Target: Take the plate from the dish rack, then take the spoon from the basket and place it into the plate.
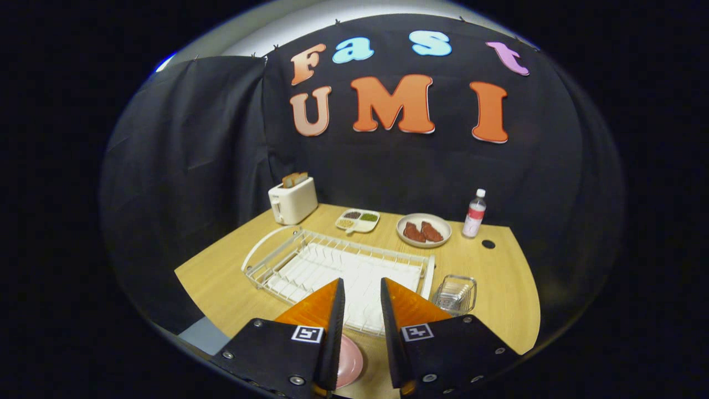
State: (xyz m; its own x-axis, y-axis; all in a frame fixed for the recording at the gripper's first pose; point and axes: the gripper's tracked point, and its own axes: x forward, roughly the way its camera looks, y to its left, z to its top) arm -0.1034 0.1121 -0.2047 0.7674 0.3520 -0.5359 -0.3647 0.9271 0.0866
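Tongs (363, 291) spread, gripping nothing, we judge the pink plate (349, 363) out of the dish rack (288, 252), lying below their fingers; next we reach right to the wire basket (455, 293), its spoon unclear.

A booth enclosed by black cloth walls (421, 166) on the far side and the left. The cloth hangs in folds on the left panel and is clipped along its top edge. Above it, a pale ceiling or wall (310, 27), brightly lit. One light wooden table (515, 288) occupies the booth, with a round cable hole (488, 244) near its far right corner. At the near left, a patch of grey floor (202, 335) beneath the table's edge.
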